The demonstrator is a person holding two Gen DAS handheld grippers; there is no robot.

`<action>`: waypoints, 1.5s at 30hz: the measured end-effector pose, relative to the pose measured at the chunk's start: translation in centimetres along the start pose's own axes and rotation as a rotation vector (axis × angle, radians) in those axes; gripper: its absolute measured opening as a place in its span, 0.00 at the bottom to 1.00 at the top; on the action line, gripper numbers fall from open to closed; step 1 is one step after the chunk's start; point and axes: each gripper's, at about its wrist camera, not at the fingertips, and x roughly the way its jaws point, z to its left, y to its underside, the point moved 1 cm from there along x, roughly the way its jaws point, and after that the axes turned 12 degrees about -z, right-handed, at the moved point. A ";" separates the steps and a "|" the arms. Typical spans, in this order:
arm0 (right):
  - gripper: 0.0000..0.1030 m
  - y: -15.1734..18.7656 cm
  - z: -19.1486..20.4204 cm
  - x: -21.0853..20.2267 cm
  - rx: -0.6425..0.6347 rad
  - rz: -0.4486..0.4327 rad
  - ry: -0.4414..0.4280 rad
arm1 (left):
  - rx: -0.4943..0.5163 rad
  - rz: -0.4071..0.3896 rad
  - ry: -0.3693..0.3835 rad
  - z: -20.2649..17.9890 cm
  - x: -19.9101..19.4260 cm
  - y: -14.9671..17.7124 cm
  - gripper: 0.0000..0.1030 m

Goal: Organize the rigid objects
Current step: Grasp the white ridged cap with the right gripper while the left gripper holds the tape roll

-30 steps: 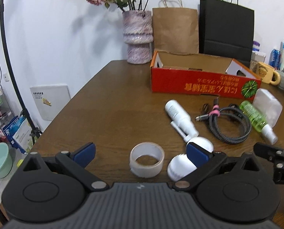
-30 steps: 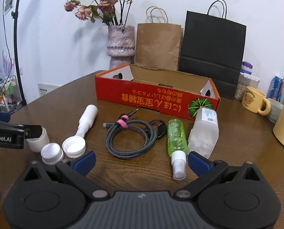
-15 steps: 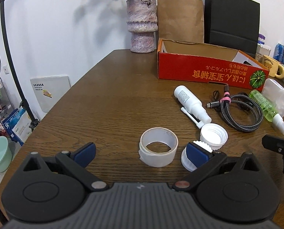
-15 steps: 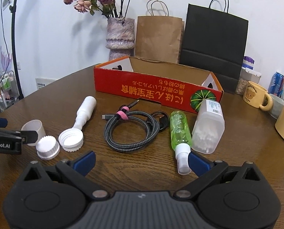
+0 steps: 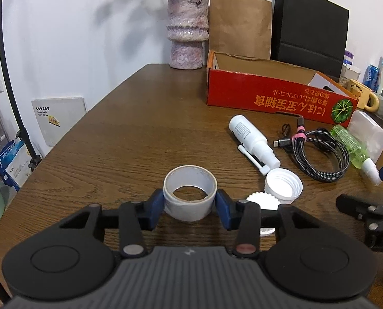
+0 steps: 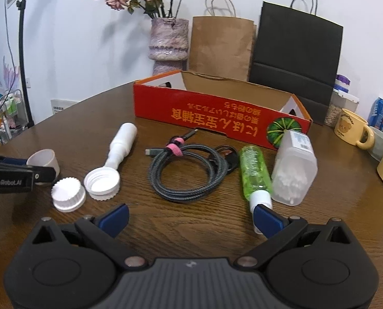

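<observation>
Sitting between the two blue pads of the left gripper [image 5: 190, 204], the tape roll [image 5: 190, 195] is clamped from both sides — it stands on the wooden table [image 5: 129, 139], its hole facing up. The roll is a short, smooth, pale ring. Just to its right lie two white ribbed caps [image 5: 283, 185], round and plastic. The right gripper [image 6: 190, 216] is spread wide and holds nothing — its right pad is near the nozzle of the green bottle [image 6: 256, 172]. A braided cable [image 6: 189, 172] lies coiled between.
</observation>
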 end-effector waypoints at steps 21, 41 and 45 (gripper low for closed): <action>1.00 -0.4 5.9 0.2 -0.058 -0.011 -0.111 | 0.060 -0.074 -0.065 2.5 -2.3 -0.1 0.43; 0.74 -0.7 9.9 1.9 0.005 0.012 -0.136 | 0.061 -0.092 -0.066 4.5 -3.1 0.6 0.43; 0.69 -0.7 10.4 2.3 0.013 0.020 -0.135 | 0.059 -0.093 -0.065 4.5 -3.1 0.6 0.43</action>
